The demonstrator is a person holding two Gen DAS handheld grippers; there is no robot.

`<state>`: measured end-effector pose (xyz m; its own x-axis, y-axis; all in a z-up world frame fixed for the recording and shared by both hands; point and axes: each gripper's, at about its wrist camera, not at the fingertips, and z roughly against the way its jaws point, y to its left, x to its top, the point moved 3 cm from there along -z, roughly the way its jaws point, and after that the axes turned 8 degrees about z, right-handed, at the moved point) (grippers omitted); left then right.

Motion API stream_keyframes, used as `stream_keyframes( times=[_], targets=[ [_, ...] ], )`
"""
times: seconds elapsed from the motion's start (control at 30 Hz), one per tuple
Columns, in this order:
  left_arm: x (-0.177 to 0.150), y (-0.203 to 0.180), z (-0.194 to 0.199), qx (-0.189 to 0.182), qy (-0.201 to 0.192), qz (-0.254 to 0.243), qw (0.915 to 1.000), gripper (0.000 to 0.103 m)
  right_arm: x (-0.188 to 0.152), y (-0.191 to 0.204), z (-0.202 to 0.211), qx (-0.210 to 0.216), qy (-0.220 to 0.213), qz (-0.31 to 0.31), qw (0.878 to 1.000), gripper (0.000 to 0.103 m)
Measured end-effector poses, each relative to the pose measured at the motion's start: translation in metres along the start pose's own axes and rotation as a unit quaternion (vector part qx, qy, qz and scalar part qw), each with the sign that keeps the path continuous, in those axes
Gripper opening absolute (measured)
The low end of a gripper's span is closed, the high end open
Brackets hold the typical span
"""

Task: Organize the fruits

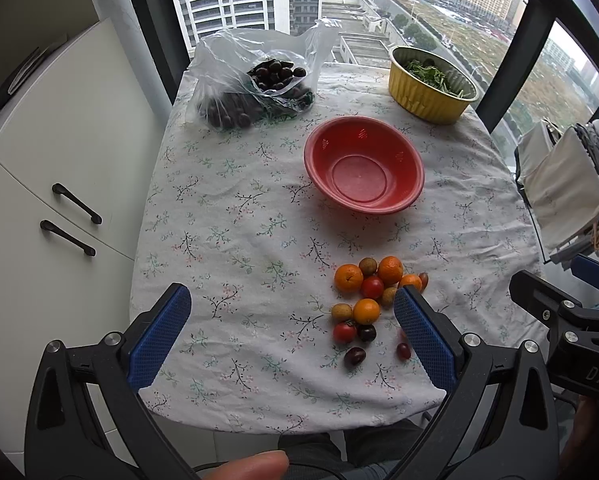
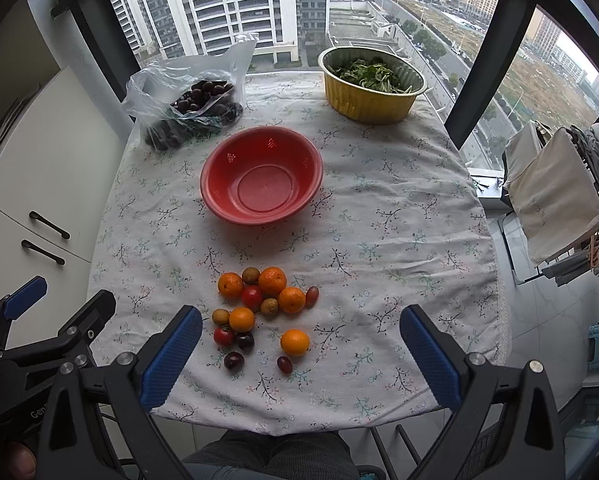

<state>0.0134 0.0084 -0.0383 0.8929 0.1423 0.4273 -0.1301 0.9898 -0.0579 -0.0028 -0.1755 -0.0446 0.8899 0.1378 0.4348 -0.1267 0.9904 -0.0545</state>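
both grippers, left gripper (image 1: 291,332) and right gripper (image 2: 301,350), spread empty above fruit pile (image 2: 259,308)

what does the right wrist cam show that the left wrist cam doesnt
Only the right wrist view shows the fifth orange lying apart from the pile; in the left view a blue finger covers that spot.

Only the left wrist view shows a fingertip at the bottom edge.

Both show the empty red bowl, the bag of dark fruit, the gold foil bowl of greens, the fruit pile, and the left gripper and right gripper open.
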Motion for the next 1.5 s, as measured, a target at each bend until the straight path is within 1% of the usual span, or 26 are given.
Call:
stream_keyframes(
  times=[0.57,1.5],
  targets=[
    [0.0,0.007,-0.003,0.001,0.002,-0.001,1.0,0.103,0.0,0.001,-0.001,0.0,0.002,0.0,1.0,0.101],
    [-0.006,-0.004,-0.005,0.005,0.006,-0.003,1.0,0.103,0.0,0.002,-0.003,0.002,0.004,0.0,1.0,0.101]
  ],
)
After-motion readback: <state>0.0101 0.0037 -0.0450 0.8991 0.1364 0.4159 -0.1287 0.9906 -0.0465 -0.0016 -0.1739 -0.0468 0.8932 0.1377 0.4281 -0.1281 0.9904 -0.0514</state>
